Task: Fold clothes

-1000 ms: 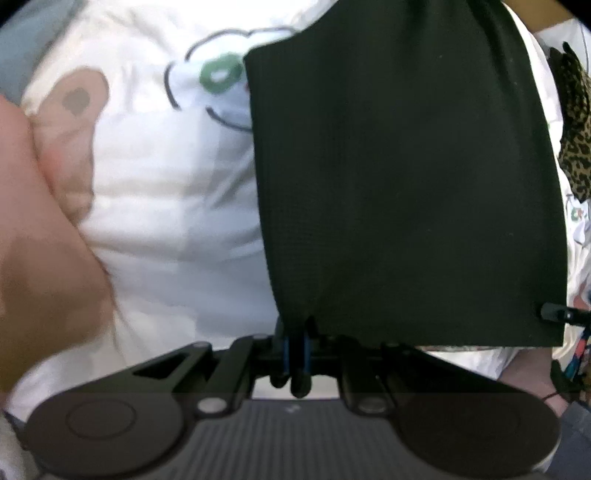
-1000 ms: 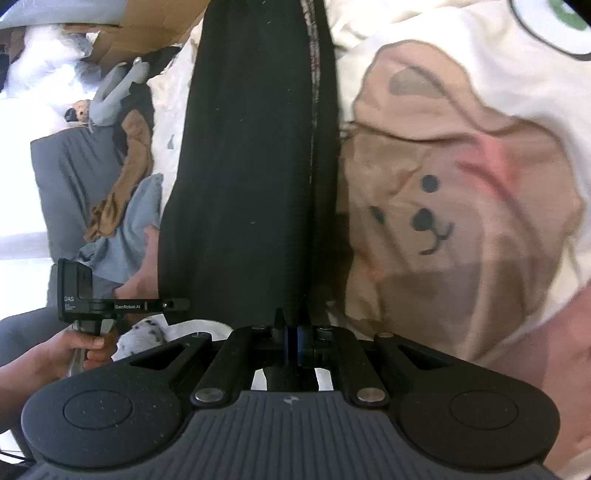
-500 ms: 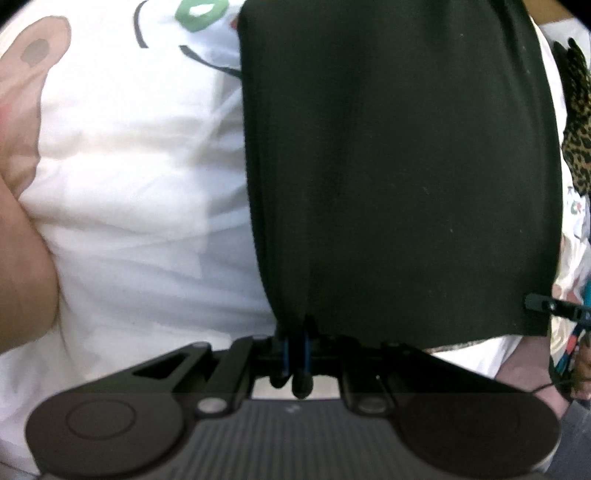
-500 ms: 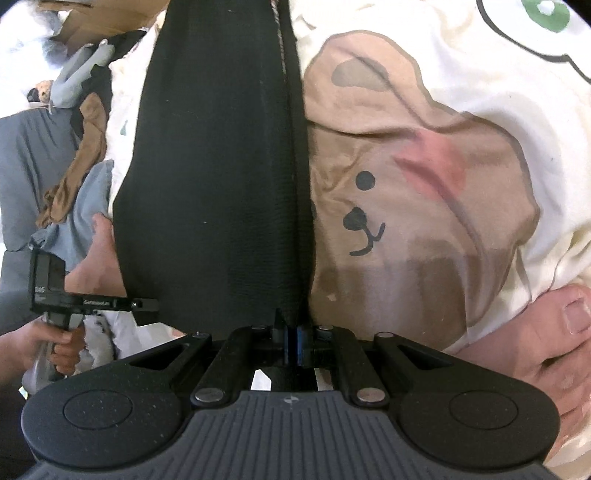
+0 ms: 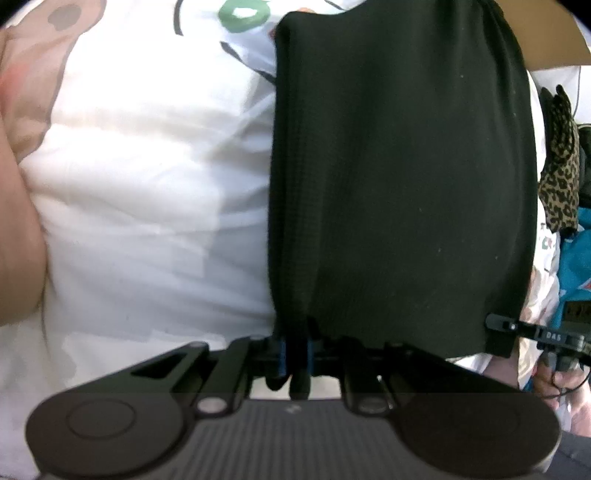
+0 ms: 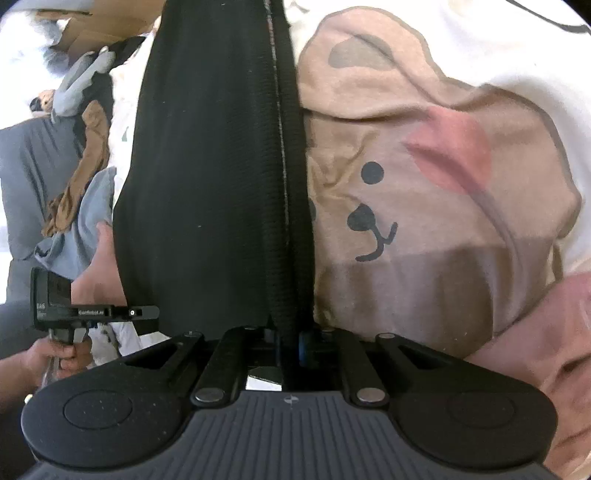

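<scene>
While both grippers keep their pinch on the black garment (image 5: 402, 184), the views have shifted since half a second ago. From the left wrist, the green-and-white cartoon print (image 5: 242, 13) on the white bedsheet (image 5: 140, 206) has slid further into the frame, toward the cloth's upper left corner, and a strip of brown cardboard (image 5: 546, 44) now shows past the top right edge. From the right wrist, the bear print (image 6: 424, 206) sits larger and further right, and the bare foot (image 6: 546, 350) at lower right is closer and more blurred.

The left gripper (image 5: 294, 347) has its jaws pressed together on the bottom left corner of the black garment, the fabric bunched between the blue pads; the rest of the cloth spreads up and to the right of them. The right gripper (image 6: 290, 343) is closed on the garment's near edge, where a seamed fold (image 6: 282, 155) runs straight up from the jaws, with the wide panel stretching left of it.

Seen from the right wrist, the left gripper meets the cloth's lower left corner, with a hand (image 6: 59, 354) under it. A leopard-print piece (image 5: 559, 173) lies beyond the garment's right edge in the left view, and a pile of clothes (image 6: 79, 155) lies at the far left in the right view.
</scene>
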### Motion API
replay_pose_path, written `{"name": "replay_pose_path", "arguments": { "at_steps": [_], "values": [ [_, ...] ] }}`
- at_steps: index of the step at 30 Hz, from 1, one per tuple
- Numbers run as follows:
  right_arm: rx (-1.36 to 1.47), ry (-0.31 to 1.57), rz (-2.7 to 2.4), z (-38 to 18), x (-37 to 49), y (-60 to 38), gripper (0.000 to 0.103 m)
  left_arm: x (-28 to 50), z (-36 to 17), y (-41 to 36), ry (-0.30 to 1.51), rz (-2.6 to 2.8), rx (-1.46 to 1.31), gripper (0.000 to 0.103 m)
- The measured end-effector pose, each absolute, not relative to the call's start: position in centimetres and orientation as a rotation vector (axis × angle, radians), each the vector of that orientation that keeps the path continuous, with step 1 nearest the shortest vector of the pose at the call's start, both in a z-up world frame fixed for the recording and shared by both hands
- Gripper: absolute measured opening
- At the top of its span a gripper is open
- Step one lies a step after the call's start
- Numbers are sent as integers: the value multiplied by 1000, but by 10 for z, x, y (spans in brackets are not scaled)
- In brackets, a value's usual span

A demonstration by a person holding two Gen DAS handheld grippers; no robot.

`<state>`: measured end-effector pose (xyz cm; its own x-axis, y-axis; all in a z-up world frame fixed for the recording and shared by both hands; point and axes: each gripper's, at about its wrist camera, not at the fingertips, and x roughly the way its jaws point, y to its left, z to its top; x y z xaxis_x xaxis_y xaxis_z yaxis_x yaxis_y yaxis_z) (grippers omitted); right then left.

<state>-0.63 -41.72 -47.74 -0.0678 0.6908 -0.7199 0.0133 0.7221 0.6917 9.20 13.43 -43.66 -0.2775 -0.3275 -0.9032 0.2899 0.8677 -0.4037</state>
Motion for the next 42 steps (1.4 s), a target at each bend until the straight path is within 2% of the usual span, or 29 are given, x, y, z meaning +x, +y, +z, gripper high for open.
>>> {"name": "replay_pose_path", "arguments": {
  "at_steps": [12,21,24,27,35,42],
  "values": [
    [526,1506,742,-427,-13,-417,2,99,-379,101,1788,-637,195,8],
    [555,1474,772,-389,-29,-437,2,101,-329,92,1824,-675,189,8],
    [549,1467,774,-376,-33,-439,2,78,-313,81,1821,-662,158,8],
    [542,1460,776,-362,-37,-441,2,49,-311,88,1823,-676,157,8],
    [524,1440,780,-327,-48,-447,2,55,-306,131,1834,-717,123,8],
    [534,1438,746,-336,-39,-442,2,71,-299,117,1824,-718,132,8]
  ]
}}
